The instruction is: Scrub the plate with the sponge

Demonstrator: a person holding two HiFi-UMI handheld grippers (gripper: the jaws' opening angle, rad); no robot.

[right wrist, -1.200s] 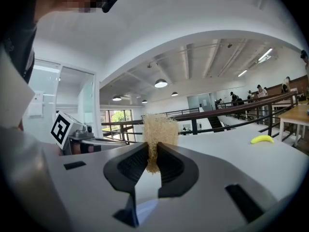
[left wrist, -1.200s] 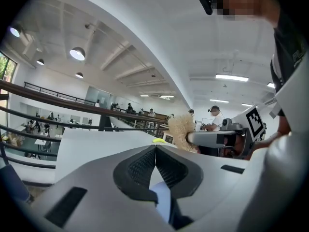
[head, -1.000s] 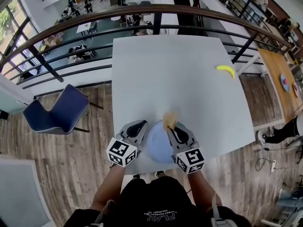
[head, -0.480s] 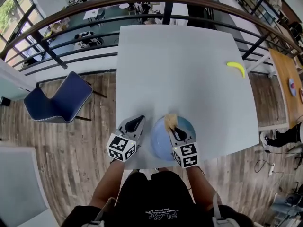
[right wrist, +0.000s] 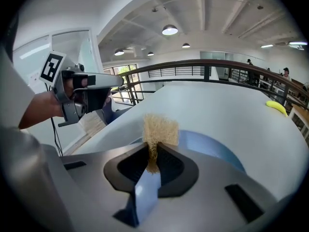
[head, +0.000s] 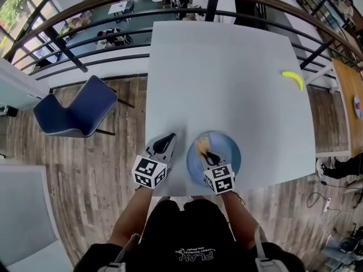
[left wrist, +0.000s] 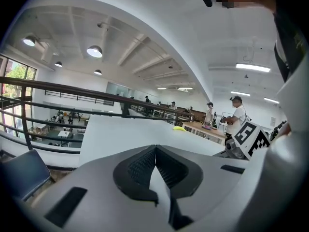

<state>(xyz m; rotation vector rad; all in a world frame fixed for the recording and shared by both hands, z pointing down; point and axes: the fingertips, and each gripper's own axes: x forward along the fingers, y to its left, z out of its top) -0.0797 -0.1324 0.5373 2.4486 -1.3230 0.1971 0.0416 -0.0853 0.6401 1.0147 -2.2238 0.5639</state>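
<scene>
Right gripper (right wrist: 153,151) has its jaws clamped on the sponge (right wrist: 161,128). It's a tan, fibrous piece, pinched at its lower edge, with most of it sticking out past the tips. Head view puts the sponge over the near-left part of the blue plate (head: 228,149), close to the rim. Can't tell from any view whether it is actually pressed on the surface or just above it.

The plate sits at the near edge of the white table (head: 227,78), right in front of the person. Plate surface looks plain blue, no visible dirt or suds.

Left gripper (head: 168,141) is just beside the plate on its left, apart from it. Its jaws are pressed together with nothing between them. It isn't holding or bracing the plate.

Step in hand looks like scrubbing, or the start of a stroke at the near-left of the plate. Next move likely calls for pushing the sponge down flat and sweeping it across toward the far and right side. The plate is unbraced, so it could slide; keep pressure light or bring the left gripper against the rim.

Banana (head: 293,79) lies well apart at the far right of the table, blue chair (head: 76,115) off to the left. Neither matters here.
</scene>
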